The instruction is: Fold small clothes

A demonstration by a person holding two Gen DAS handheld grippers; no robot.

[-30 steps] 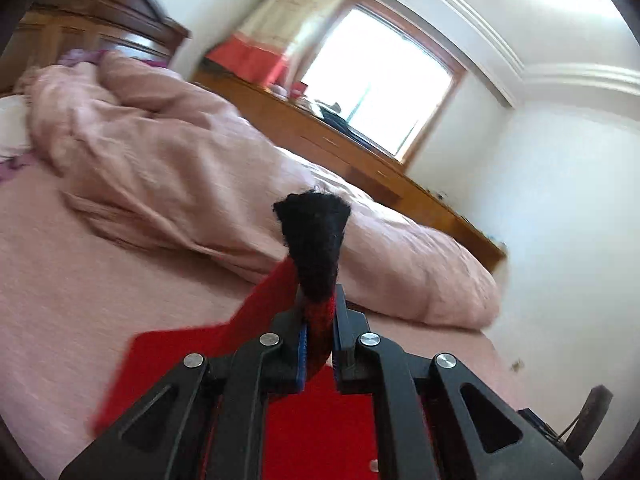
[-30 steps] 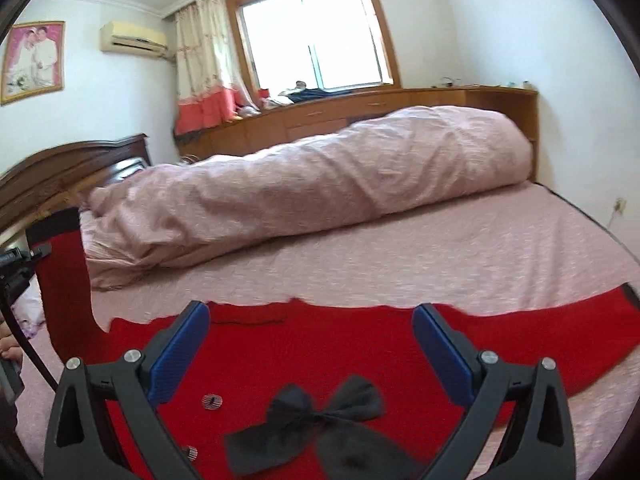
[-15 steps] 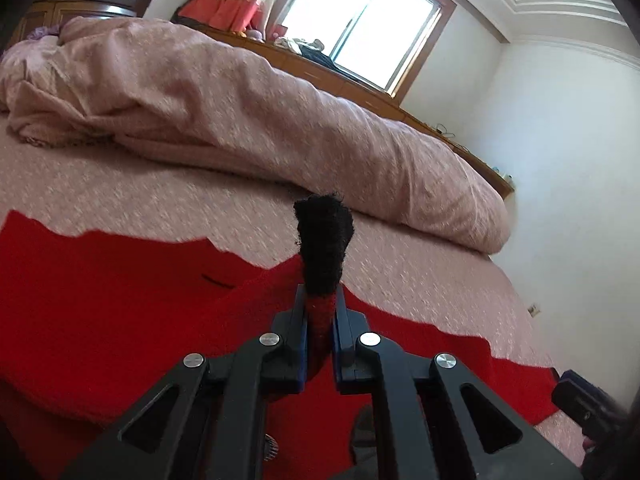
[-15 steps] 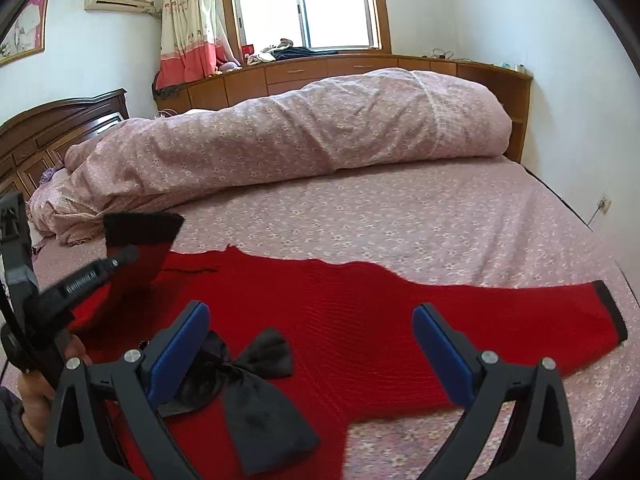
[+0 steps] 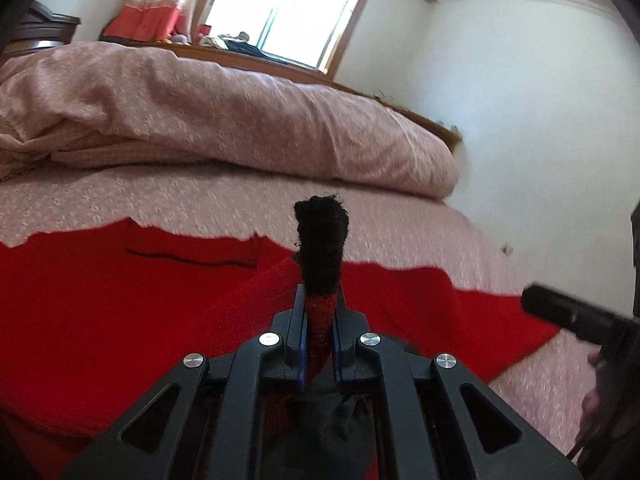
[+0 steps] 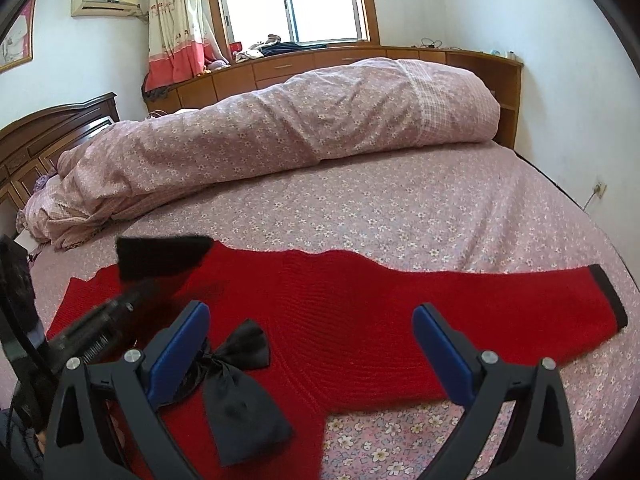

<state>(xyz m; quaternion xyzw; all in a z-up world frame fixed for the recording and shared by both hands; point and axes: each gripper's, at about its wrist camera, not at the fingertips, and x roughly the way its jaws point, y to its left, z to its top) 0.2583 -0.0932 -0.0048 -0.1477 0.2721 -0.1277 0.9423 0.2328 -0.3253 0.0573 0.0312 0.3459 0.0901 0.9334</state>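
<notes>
Red knit sweater [image 6: 360, 312] lies flat on the bed [image 6: 400, 208]; your left hand-held gripper [image 5: 319, 320] pinches its black cuff [image 5: 322, 248]. Lay that sleeve straight across the chest, probably clear of the bow [image 6: 236, 384]; right hand-held gripper [image 6: 312, 344] gapes empty.

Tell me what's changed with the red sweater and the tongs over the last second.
The left tongs, still shut on the black cuff, carried that sleeve in over the red sweater, folding it across the body. The right tongs stayed open above the black bow, holding nothing. The other sleeve still lies stretched out flat.
</notes>
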